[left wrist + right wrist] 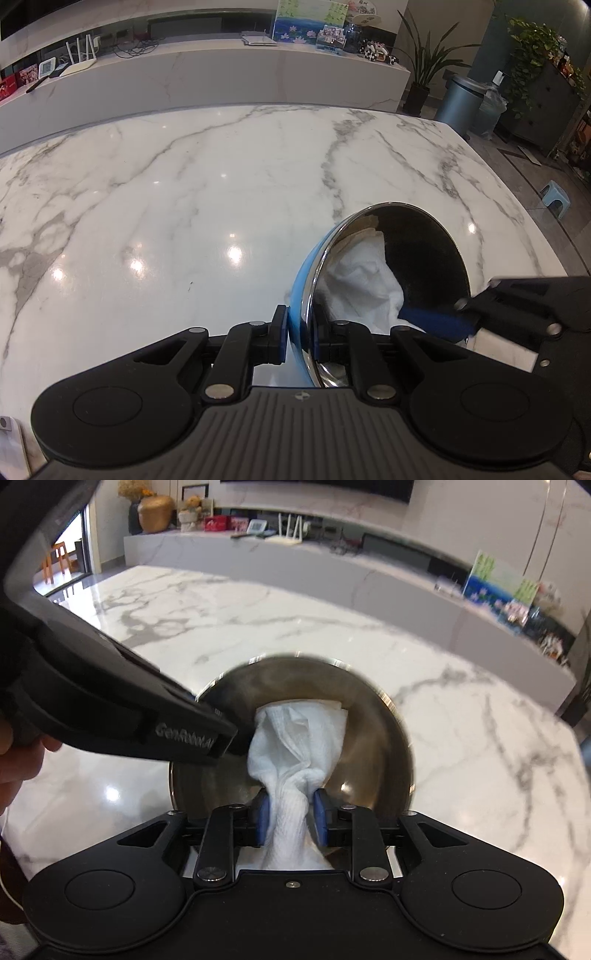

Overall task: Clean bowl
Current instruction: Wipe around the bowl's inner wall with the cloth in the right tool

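A metal bowl with a blue outside and a shiny steel inside stands tilted on its side over the marble table. My left gripper is shut on its near rim, one pad outside and one inside. A crumpled white cloth lies against the bowl's inner wall. In the right wrist view the bowl faces me, and my right gripper is shut on the bunched white cloth, which spreads into the bowl. The left gripper reaches in from the left; the right gripper enters from the right.
Beyond the table runs a long white counter with a router, pictures and small items. A grey bin, potted plants and a blue stool stand on the floor at the right. A person's hand shows at the left edge.
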